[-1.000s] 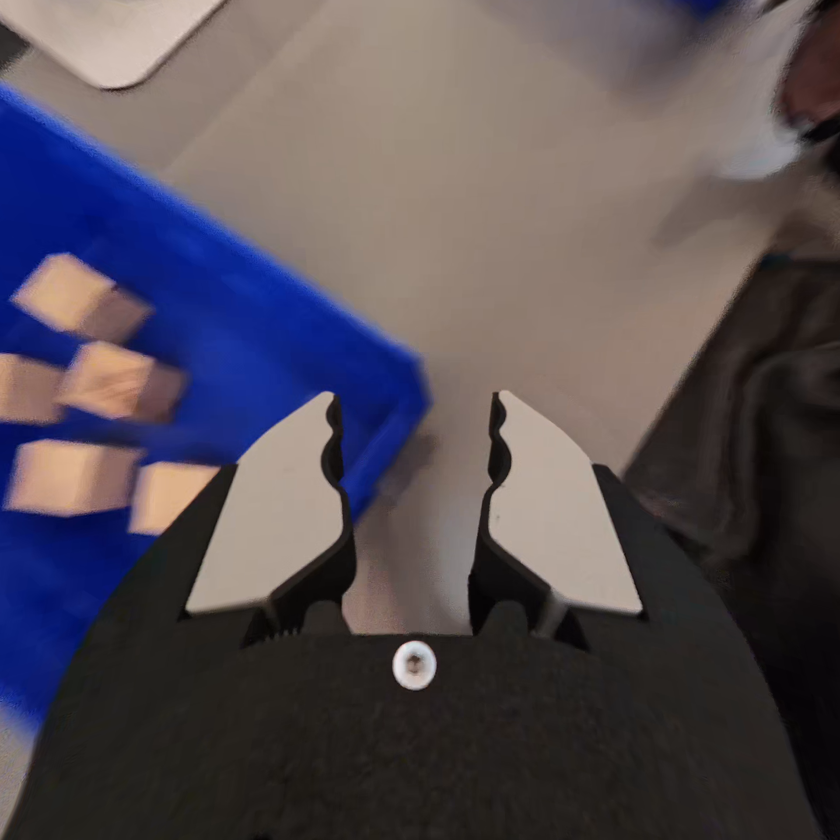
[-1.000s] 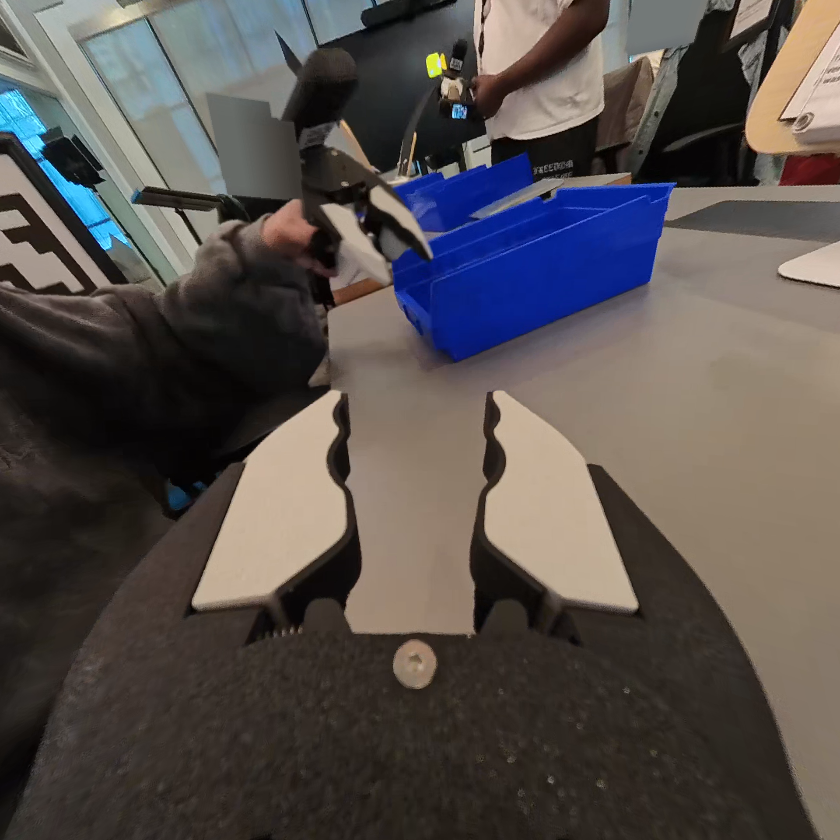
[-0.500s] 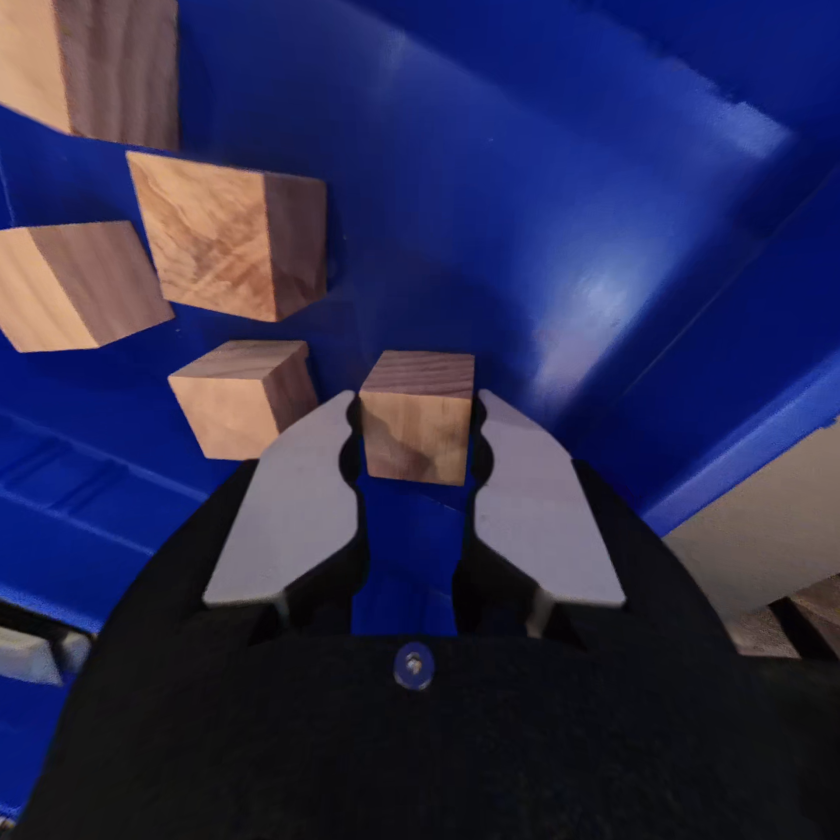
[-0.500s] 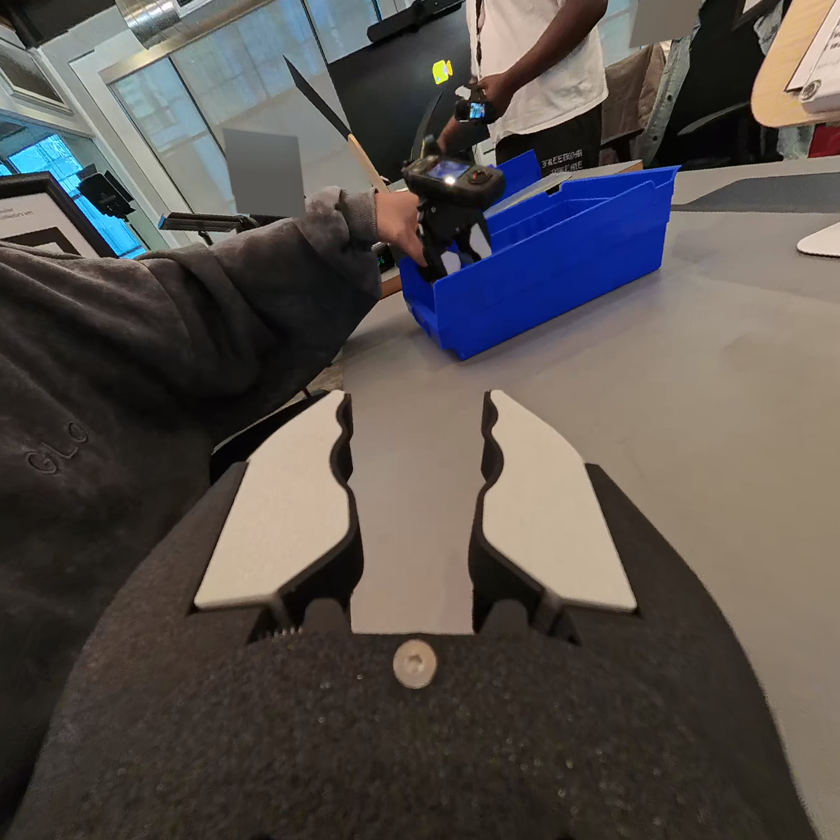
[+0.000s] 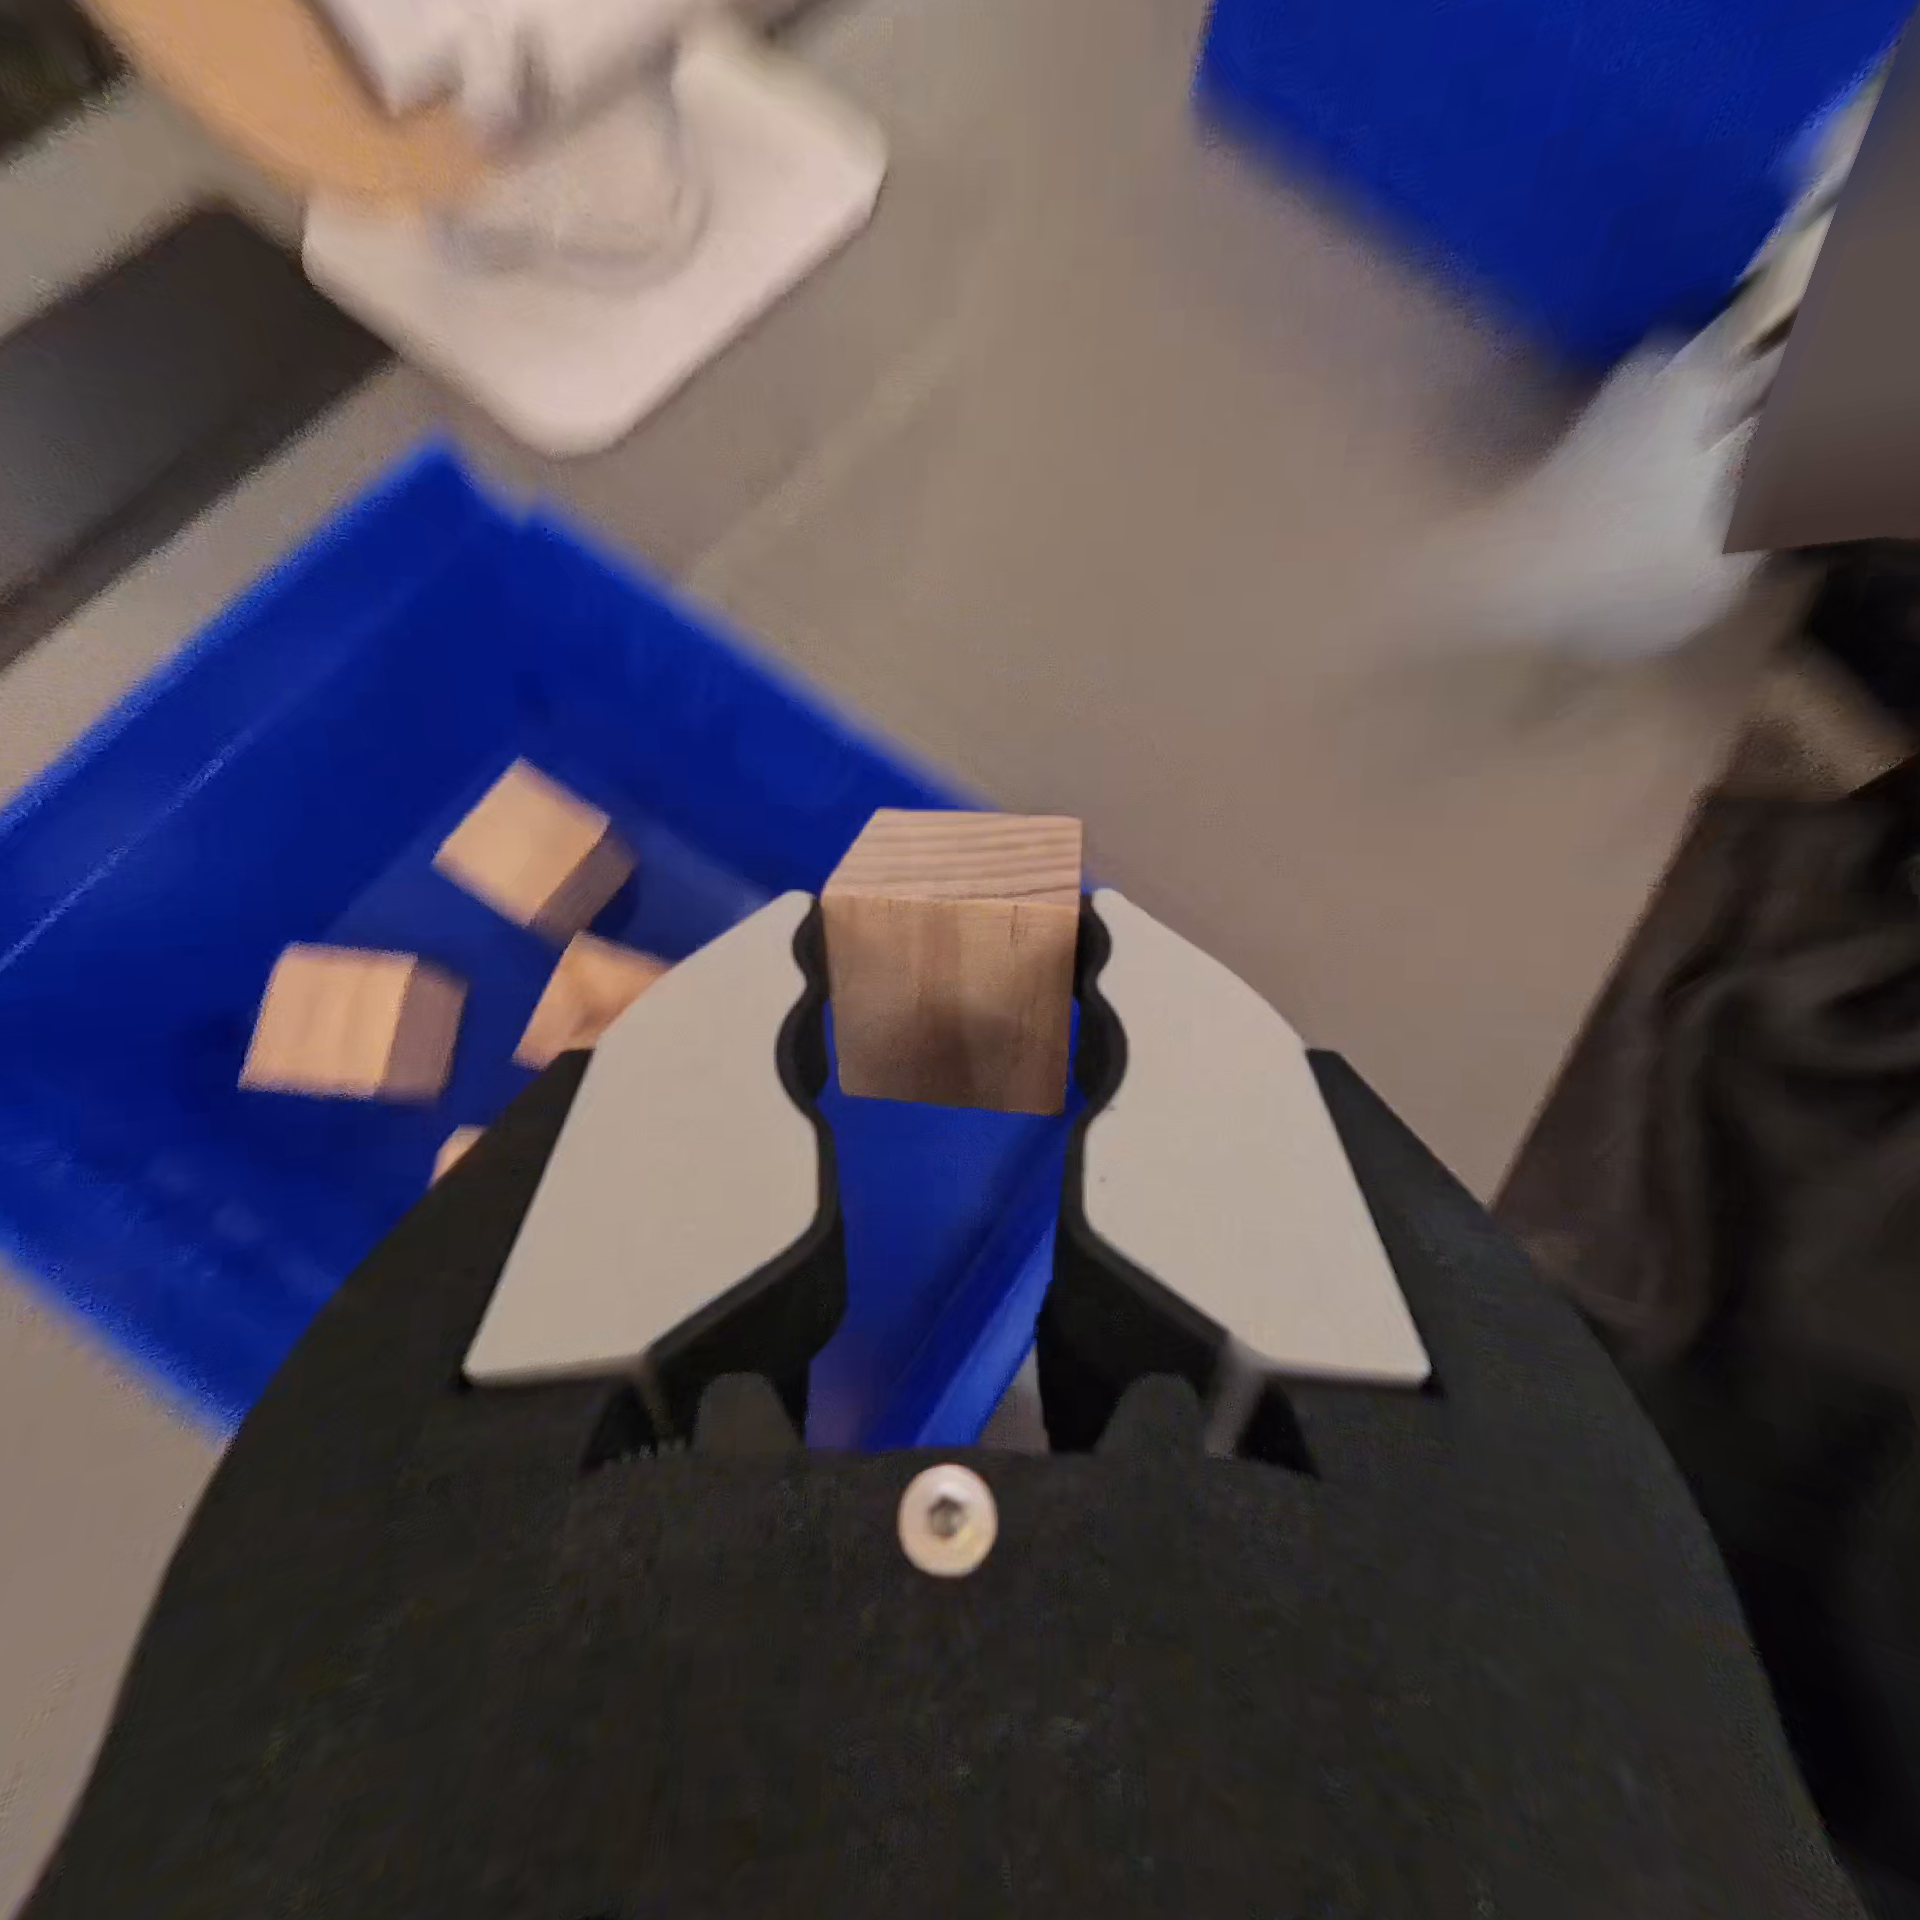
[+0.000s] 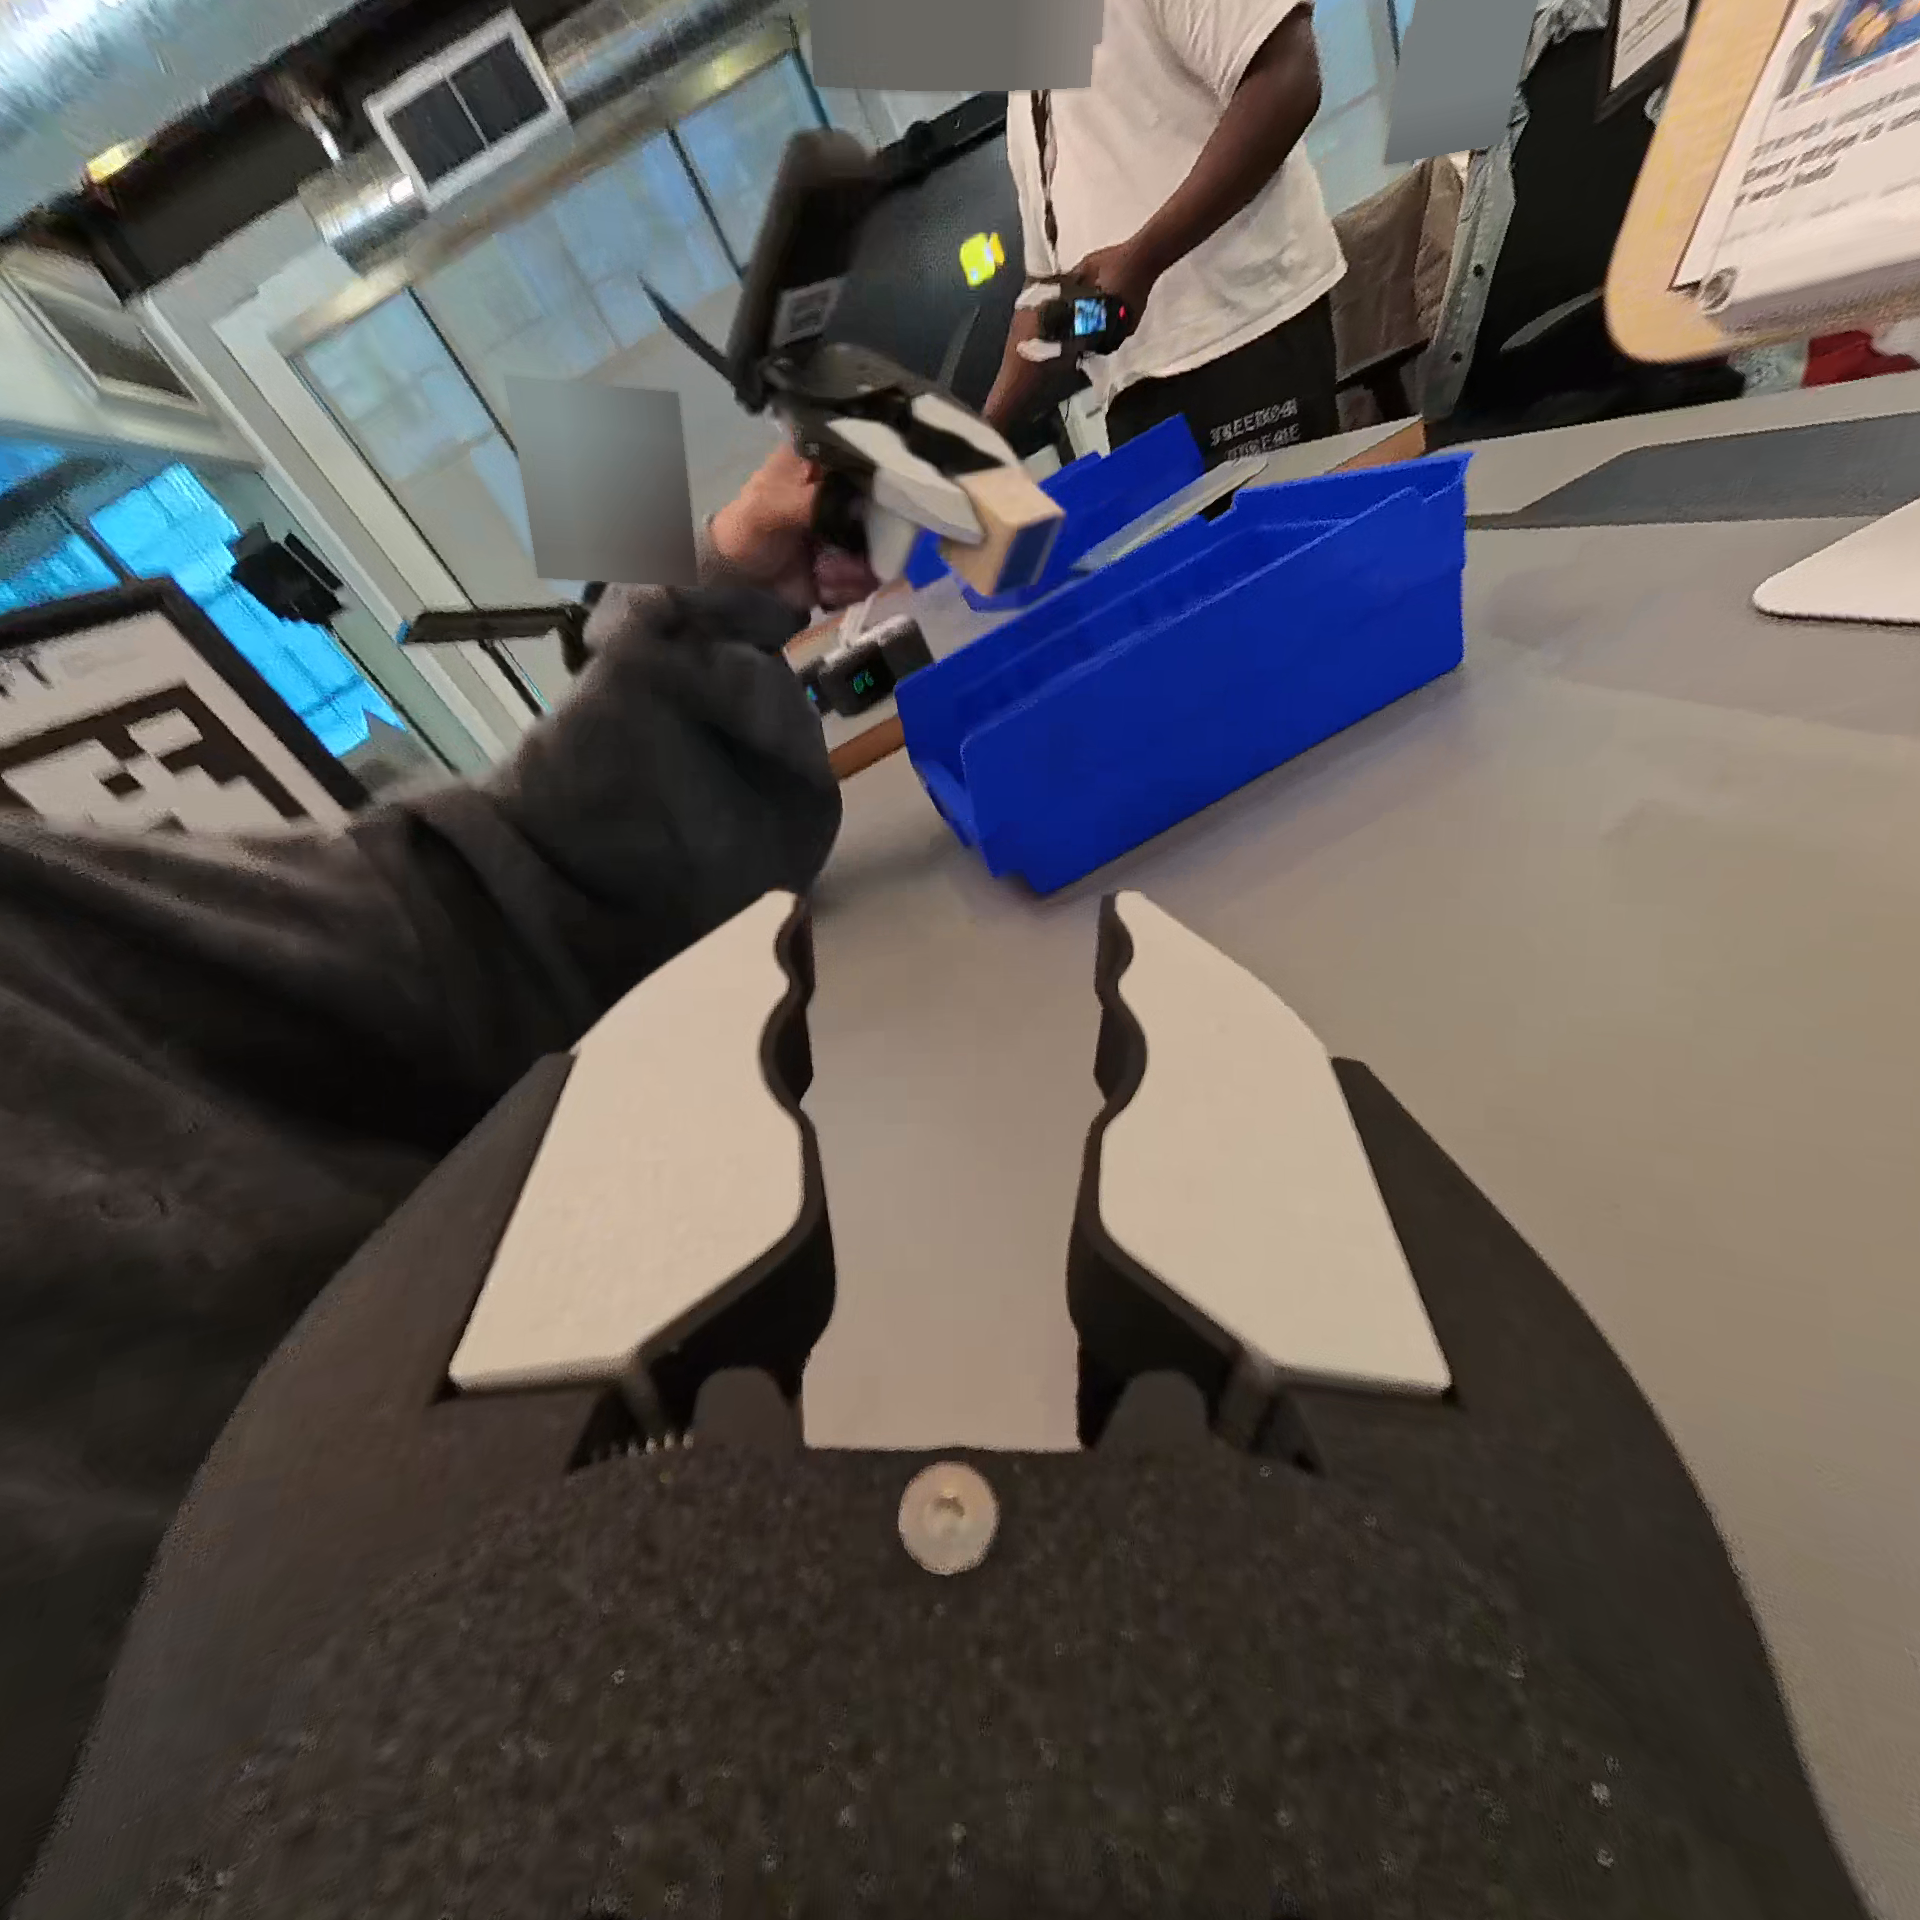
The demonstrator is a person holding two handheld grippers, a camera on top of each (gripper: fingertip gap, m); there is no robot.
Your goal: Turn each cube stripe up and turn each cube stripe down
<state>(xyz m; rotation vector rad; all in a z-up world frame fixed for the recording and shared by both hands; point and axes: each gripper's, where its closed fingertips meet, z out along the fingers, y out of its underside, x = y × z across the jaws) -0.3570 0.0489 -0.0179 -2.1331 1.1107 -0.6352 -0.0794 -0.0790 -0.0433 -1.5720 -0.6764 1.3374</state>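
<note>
- One cube point(image 5: 951, 997) sat clamped between the fingers of my left hand-held gripper point(image 5: 951, 1003), the pads pressed flat on its two side faces; half a second before, the same fingers were down inside the blue bin point(image 5: 343, 665) closing around it on the bin floor.
- It now hung lifted above the bin's near corner, clear of the rim, and the right wrist view showed a blue face on its far end point(image 6: 1013, 540), which I took for the stripe.
- By my reading the pick was done and the turn and set-down were still ahead.
- At least three other cubes point(image 5: 348, 1034) stayed loose on the bin floor, blurred, their stripe faces not readable.
- My right hand-held gripper point(image 6: 951, 997) hovered low over the grey counter point(image 6: 1558, 987) with its jaws spread wide and nothing between them.
- Open counter lay ahead and to the right of the bin, with plenty of room to place the cube.
- Edges to mind: the bin's front wall just under the cube, a white stand base point(image 5: 623, 260) beyond it, and my own dark sleeve point(image 6: 416, 935) at the counter's near edge.
</note>
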